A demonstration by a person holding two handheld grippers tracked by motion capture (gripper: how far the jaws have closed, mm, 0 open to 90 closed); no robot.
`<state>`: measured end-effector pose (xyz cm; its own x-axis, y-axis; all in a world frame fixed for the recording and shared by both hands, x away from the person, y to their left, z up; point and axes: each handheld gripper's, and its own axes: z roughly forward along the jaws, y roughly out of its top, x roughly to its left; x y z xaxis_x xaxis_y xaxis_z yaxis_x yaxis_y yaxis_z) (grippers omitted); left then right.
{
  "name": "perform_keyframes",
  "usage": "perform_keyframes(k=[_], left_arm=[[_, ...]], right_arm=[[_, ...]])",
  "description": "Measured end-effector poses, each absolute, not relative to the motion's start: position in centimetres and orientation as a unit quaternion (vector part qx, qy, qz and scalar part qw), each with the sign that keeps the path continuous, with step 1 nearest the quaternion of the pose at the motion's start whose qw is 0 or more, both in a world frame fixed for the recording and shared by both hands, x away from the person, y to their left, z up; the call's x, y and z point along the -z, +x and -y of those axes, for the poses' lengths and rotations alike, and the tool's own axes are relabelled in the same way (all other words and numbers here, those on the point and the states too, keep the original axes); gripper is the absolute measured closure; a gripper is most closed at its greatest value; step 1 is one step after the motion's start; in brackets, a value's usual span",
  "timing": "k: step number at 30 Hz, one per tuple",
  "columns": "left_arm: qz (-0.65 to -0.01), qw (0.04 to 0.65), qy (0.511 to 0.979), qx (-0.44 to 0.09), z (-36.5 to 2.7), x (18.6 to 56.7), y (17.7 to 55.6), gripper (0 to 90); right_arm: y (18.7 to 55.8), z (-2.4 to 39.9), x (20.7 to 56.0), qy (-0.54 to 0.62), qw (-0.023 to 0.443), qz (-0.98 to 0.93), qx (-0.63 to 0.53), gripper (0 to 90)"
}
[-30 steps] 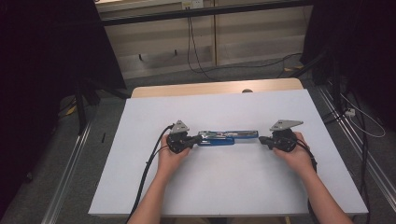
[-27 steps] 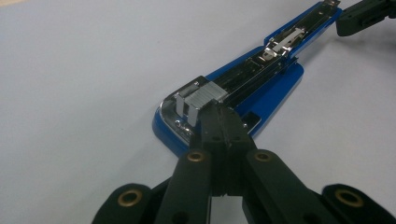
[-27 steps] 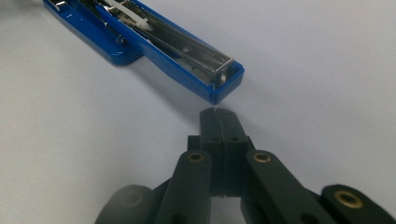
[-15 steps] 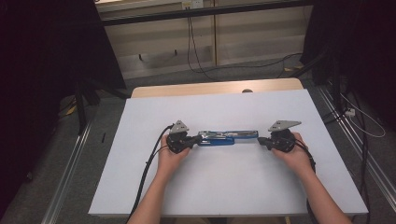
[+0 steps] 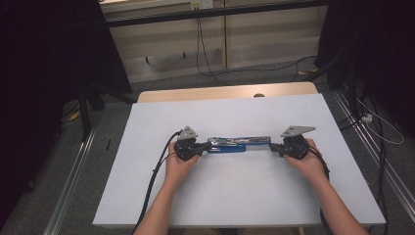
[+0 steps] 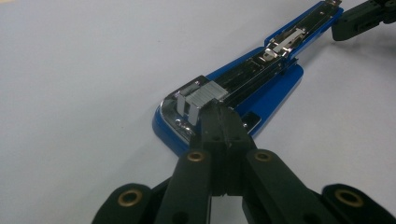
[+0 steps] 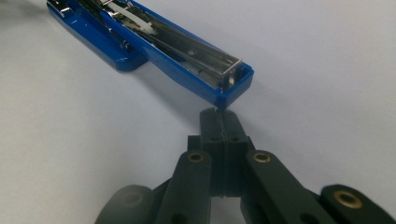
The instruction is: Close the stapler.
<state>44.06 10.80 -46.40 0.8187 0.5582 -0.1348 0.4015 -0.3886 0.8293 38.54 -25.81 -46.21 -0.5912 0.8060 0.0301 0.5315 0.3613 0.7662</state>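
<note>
Glossy blue plastic stapler [image 5: 238, 144], flipped open flat with its shiny metal staple channel showing, lies mid-surface [image 5: 235, 196]. Matte black left gripper [image 6: 219, 122] and right gripper [image 7: 219, 122] sit at its opposite ends, both closed, gripping nothing.

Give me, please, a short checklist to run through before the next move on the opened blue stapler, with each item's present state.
1. Stapler lies opened flat on the table: ok.
2. Left gripper shut, tips at the strip of staples: ok; whether it grips them: cannot tell.
3. Right gripper shut, tips at the blue end of the opened top arm: ok; whether it touches it: cannot tell.
4. Staple strip seated in the metal channel: not ok, it sits raised at the end.
5. Both cables clear of the stapler: ok.
</note>
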Motion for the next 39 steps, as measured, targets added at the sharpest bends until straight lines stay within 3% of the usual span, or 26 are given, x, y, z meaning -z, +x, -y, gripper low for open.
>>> perform_keyframes(k=[39], left_arm=[[-0.305,0.468,0.825,-0.085,-12.3,46.2,43.4,90.0]], right_arm=[[38.7,23.9,45.3,0.380,0.174,-0.800,-0.430,90.0]])
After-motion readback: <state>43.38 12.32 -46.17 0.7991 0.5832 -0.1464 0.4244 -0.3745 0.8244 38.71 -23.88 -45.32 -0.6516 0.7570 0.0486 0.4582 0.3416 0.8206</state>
